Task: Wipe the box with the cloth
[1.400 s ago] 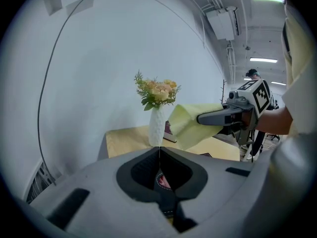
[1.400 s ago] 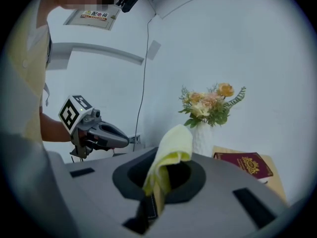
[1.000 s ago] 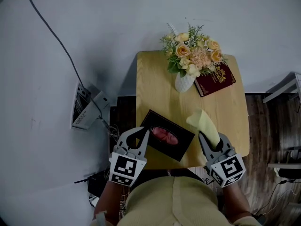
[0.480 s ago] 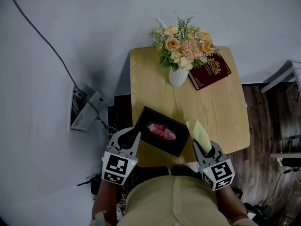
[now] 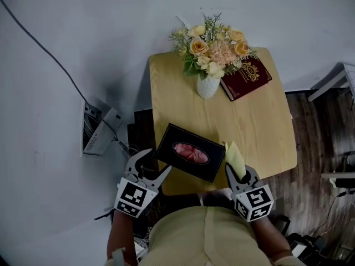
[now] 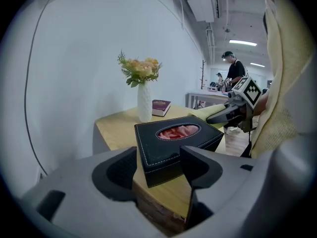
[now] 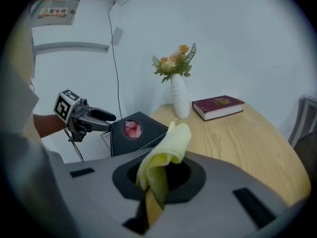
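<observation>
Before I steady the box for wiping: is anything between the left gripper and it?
Nothing visible does. The left gripper has just been opening its jaws, and the near corner of the box shows between them, unpressed.

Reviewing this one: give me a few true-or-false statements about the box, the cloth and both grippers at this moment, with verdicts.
1. The right gripper holds the yellow cloth. True.
2. The maroon hardcover book lies on top of the black leather tissue box. False: it lies on the wooden table, beside the white vase.
3. The box's oval opening shows pink tissue. True.
4. The left gripper has its fingers shut. False: they have just been opening and stand apart, the box's near corner between them, not pressed.
</observation>
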A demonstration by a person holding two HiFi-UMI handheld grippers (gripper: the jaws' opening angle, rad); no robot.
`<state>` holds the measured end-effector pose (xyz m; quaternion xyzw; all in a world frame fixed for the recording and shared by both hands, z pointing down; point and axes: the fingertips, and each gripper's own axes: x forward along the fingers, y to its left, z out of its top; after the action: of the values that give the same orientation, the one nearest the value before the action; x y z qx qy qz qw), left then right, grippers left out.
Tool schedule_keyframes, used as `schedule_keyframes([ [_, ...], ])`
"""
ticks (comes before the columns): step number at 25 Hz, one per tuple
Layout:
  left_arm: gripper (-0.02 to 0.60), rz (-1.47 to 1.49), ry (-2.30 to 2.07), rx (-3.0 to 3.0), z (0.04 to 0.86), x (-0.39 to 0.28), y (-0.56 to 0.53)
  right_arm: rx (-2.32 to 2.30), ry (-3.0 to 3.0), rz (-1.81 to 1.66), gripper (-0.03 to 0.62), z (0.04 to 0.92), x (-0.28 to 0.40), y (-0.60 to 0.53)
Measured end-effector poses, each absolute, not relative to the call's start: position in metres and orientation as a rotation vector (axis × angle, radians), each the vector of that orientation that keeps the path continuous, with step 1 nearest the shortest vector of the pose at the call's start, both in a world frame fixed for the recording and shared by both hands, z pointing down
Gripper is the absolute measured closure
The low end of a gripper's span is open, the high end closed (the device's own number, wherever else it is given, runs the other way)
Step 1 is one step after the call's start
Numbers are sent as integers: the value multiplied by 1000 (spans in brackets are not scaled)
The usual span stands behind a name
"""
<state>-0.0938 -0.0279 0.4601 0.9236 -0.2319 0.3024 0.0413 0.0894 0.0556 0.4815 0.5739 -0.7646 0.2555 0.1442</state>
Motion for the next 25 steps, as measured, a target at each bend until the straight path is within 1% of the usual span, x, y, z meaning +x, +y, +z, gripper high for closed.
schedule_keyframes([
  [5,294,903,-598,2836,463,-91,-25,1660,-2172,781,559,490,84,56],
  [8,267,923,-506,2837,468,-89,-16,1653,-2177,795,559,491,78,55],
  [13,267,1011,-534,2828,481,-89,-20,1645,-2173,797,559,492,75,52],
  [25,267,979,-713,2778,479,-84,-26,1623,-2150,748,559,495,91,23],
])
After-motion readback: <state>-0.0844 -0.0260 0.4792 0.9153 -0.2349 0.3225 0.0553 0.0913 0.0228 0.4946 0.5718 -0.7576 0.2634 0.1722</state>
